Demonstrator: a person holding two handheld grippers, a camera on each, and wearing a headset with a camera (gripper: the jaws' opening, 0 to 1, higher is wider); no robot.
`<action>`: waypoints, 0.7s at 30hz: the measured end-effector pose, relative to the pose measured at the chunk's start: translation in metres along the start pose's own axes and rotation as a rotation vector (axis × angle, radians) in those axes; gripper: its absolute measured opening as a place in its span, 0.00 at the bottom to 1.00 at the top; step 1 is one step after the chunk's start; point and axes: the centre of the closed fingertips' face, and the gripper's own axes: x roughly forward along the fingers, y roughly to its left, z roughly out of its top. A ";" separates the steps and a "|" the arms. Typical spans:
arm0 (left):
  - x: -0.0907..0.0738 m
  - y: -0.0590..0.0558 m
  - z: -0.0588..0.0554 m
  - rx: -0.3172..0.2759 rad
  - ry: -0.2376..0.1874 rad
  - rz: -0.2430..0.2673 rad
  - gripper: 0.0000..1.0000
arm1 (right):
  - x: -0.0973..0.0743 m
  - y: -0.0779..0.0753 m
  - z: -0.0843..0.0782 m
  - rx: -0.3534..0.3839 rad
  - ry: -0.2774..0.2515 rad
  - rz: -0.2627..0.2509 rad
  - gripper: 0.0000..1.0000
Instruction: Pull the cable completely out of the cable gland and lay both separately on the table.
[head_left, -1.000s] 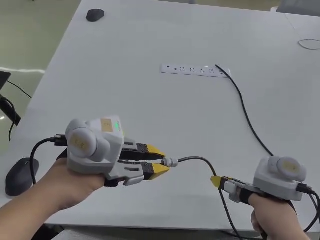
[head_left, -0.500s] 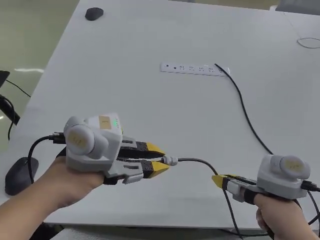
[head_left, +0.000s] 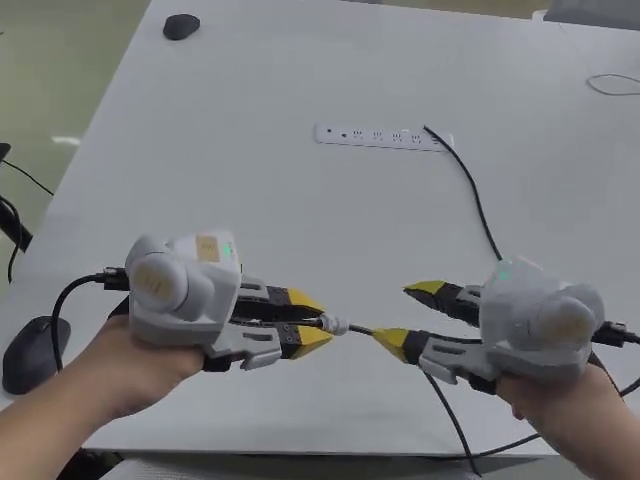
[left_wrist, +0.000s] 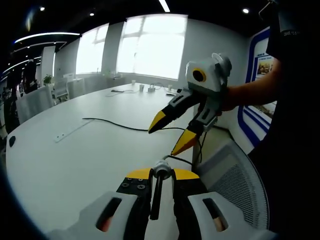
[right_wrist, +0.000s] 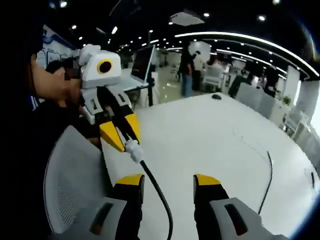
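Note:
My left gripper (head_left: 322, 321) is shut on the grey cable gland (head_left: 337, 325), held above the table's front edge. The thin black cable (head_left: 445, 405) leaves the gland to the right and drops past the table edge. My right gripper (head_left: 405, 315) is open, with its yellow fingertips straddling the cable just right of the gland. In the left gripper view the gland (left_wrist: 161, 168) sits pinched at my jaw tips, and the right gripper (left_wrist: 167, 138) faces it, open. In the right gripper view the cable (right_wrist: 156, 189) runs between my open jaws from the gland (right_wrist: 133, 149), held by the left gripper (right_wrist: 125, 137).
A white power strip (head_left: 380, 137) lies mid-table with a black cord (head_left: 480, 205) running toward the right front. A dark mouse (head_left: 180, 27) sits at the far left corner. Another mouse (head_left: 25, 352) lies left of the table. A mesh chair back (left_wrist: 235, 185) is close below.
The right gripper has gone from shut on the cable to open and has moved left and up, close to the gland. The left gripper has held the gland in about the same place.

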 end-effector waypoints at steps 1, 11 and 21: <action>0.000 0.000 0.000 0.000 0.000 -0.001 0.15 | 0.002 0.003 0.000 -0.030 0.015 0.005 0.36; -0.001 0.000 -0.001 -0.006 0.007 -0.004 0.15 | 0.023 0.021 -0.009 -0.079 0.065 0.045 0.20; 0.003 -0.003 0.000 -0.002 0.009 -0.016 0.15 | 0.029 0.030 -0.007 -0.118 0.072 0.078 0.05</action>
